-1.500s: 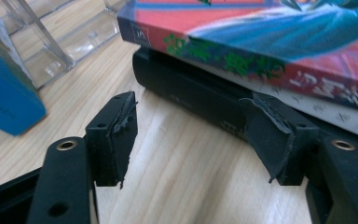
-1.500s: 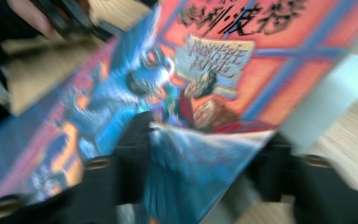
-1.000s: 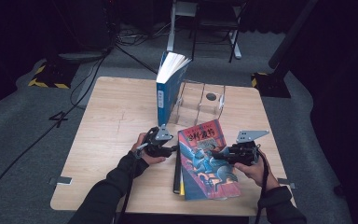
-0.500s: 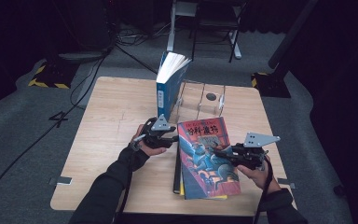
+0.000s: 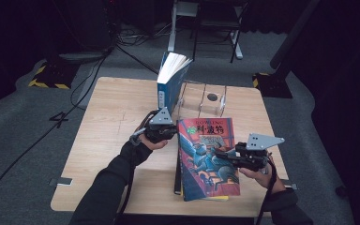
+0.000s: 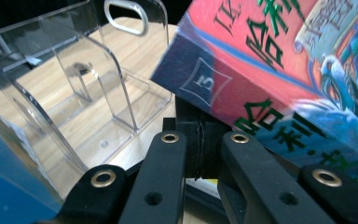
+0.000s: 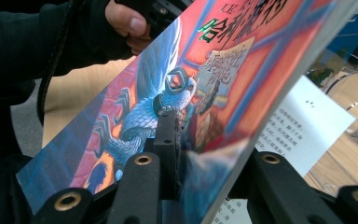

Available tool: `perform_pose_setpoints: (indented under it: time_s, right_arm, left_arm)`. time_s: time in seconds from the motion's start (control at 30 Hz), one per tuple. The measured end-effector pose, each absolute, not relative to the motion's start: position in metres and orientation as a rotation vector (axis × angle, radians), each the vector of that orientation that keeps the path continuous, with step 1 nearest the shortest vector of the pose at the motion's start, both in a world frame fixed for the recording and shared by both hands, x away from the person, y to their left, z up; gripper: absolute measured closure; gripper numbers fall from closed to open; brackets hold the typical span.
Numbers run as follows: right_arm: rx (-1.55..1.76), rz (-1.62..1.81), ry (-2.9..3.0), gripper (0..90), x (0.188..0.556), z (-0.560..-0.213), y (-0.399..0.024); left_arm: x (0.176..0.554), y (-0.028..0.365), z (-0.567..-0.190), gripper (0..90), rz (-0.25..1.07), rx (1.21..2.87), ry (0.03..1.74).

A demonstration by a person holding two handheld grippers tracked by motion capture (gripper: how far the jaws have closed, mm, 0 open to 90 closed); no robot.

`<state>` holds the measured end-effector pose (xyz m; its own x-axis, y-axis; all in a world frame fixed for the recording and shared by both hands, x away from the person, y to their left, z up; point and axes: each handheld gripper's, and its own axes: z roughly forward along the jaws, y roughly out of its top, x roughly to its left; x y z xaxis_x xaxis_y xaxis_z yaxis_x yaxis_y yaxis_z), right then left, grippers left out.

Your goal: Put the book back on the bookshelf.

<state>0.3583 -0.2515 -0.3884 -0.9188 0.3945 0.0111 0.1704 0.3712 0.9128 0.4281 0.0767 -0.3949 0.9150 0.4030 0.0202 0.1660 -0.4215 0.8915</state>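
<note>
A red and blue illustrated book (image 5: 206, 154) lies tilted at the table's front middle. My right gripper (image 5: 222, 153) is shut on its right edge. In the right gripper view one finger (image 7: 168, 135) lies on the cover (image 7: 177, 88), the other jaw is under it, and a white printed page (image 7: 303, 121) shows below. My left gripper (image 5: 171, 132) sits at the book's top left corner. In the left gripper view its pads (image 6: 200, 140) meet, shut, just beneath the book's spine (image 6: 223, 88).
A blue book (image 5: 168, 84) stands upright at the back, against a clear acrylic stand (image 5: 206, 101) whose dividers (image 6: 98, 70) rise close ahead of my left gripper. A second book with a yellow edge (image 5: 206, 198) lies under the red one. The wooden table (image 5: 112, 117) is bare at the left.
The red book has shifted slightly and tilted. My left gripper moved up to its top left corner. My right gripper drew to the right along the book's edge.
</note>
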Motion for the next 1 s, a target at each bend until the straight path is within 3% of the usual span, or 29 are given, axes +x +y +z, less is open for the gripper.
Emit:
perform_pose_setpoints:
  time_s: [0.53, 1.0]
  right_arm:
    - [0.520, 1.571, 2.186, 81.7, 0.368, -0.374, -0.234]
    - [0.430, 1.602, 2.106, 82.4, 0.337, -0.379, -0.247]
  left_arm:
    - [0.435, 0.087, -0.334, 90.0, 0.391, 1.968, 0.379]
    - [0.386, 0.072, -0.324, 89.9, 0.410, 1.838, 0.274]
